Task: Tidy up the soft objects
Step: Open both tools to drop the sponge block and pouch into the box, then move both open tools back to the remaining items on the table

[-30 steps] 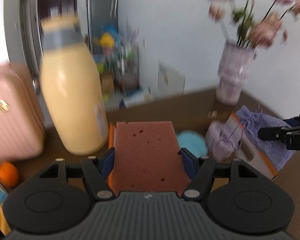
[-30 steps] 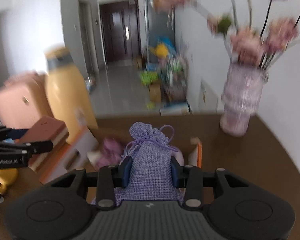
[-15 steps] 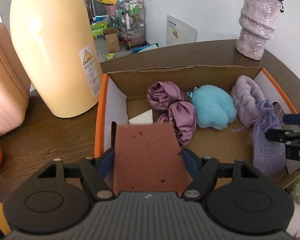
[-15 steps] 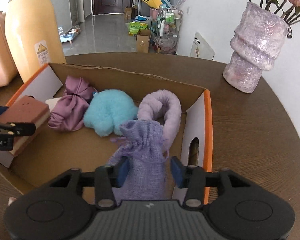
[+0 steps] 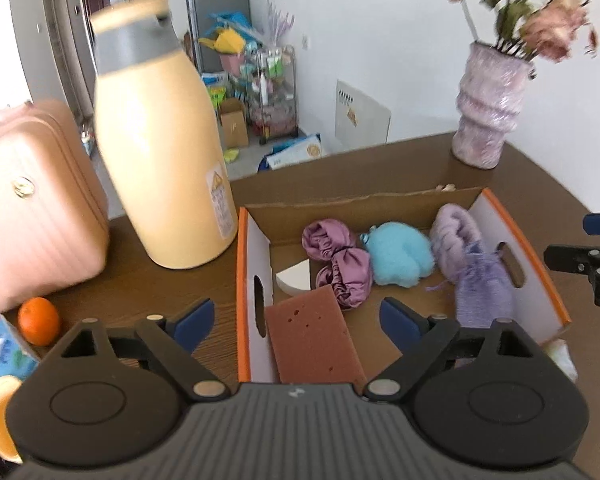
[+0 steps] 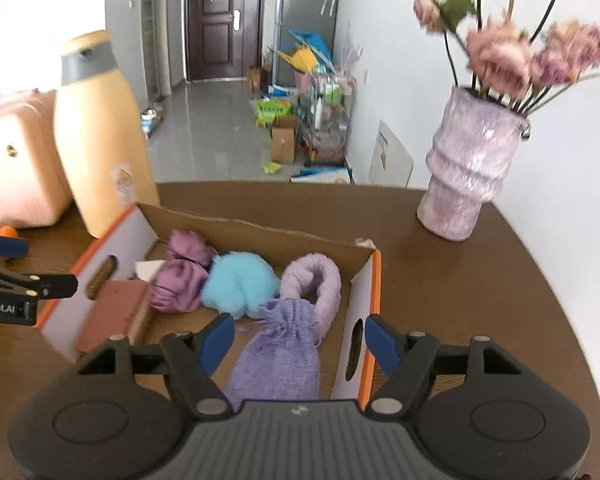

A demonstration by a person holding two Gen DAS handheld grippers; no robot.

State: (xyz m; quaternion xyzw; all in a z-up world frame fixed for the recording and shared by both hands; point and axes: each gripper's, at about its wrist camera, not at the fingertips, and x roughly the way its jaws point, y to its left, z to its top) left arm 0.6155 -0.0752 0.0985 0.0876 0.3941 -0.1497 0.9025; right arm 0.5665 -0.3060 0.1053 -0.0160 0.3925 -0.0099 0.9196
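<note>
An orange-edged cardboard box [image 5: 544,280] [image 6: 374,288] holds a brown sponge [image 5: 312,340] [image 6: 112,316], a purple scrunchie [image 5: 336,260] [image 6: 182,272], a blue pompom [image 5: 400,256] [image 6: 240,284], a lilac fuzzy band [image 5: 456,228] [image 6: 316,280] and a lavender drawstring pouch [image 5: 484,284] [image 6: 280,356]. My left gripper [image 5: 296,318] is open and empty above the sponge at the box's left end. My right gripper [image 6: 298,340] is open and empty above the pouch at the right end.
A tall yellow bottle [image 5: 160,140] [image 6: 100,132] and a pink case [image 5: 32,200] stand left of the box. An orange [image 5: 39,320] lies near the left edge. A lilac vase of flowers [image 5: 488,112] [image 6: 468,168] stands at the back right on the brown table [image 6: 480,280].
Both grippers lowered their loads into the box, then opened and drew back. The sponge and the pouch now lie in the box, free of the jaws.
</note>
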